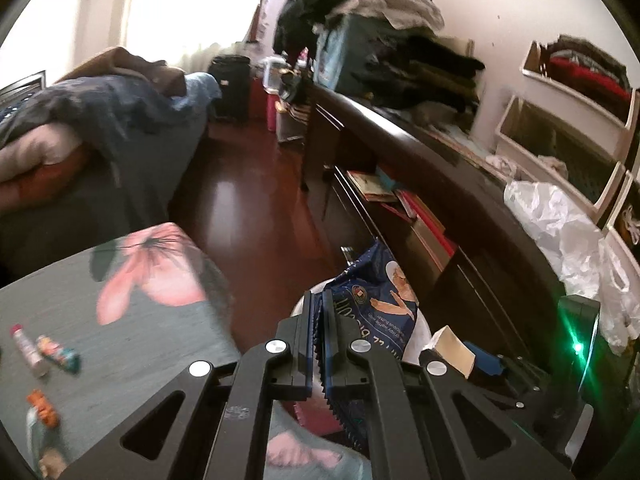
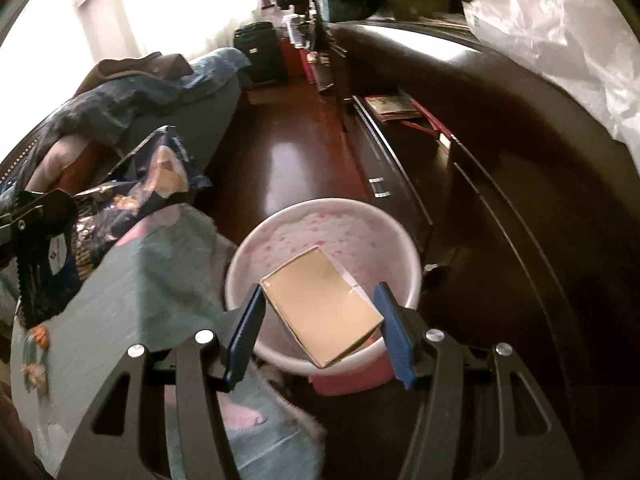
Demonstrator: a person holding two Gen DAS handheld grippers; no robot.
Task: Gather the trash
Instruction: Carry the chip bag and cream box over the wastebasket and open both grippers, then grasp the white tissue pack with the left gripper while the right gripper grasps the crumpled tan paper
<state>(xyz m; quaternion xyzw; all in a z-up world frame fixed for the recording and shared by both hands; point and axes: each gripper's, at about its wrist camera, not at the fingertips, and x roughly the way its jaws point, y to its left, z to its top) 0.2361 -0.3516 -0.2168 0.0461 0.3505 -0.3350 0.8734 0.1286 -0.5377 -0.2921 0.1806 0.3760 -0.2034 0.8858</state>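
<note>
Gripping a blue biscuit wrapper (image 1: 376, 300) between fingers pressed together on its serrated edge, the left gripper (image 1: 318, 340) holds the packet up beside the flowered bedspread (image 1: 152, 280), with the rim of the white bin (image 1: 298, 304) just showing behind and below it; more small wrappers (image 1: 56, 354) lie on the bedspread at left, and a crumpled white plastic bag (image 1: 560, 220) sits on the dark dresser (image 1: 420, 140) at right. From the right wrist, the right gripper (image 2: 320, 334) hangs over the white bin (image 2: 412, 276), its blue pads (image 2: 244, 336) spread apart on either side of a tan cardboard box (image 2: 324, 308) that sits tilted within the bin's mouth; whether either pad touches the box cannot be told, though the jaws look wide enough to have let go. The biscuit wrapper (image 2: 120, 200) appears at far left, pinched by the left gripper (image 2: 36, 220) above the bedspread and well short of the bin. The step in hand appears to be dropping the box, and doing it well means drawing the right gripper straight back clear of the rim, then bringing the wrapper over the middle of the bin before the left fingers part, since a light foil packet could drift outside.
</note>
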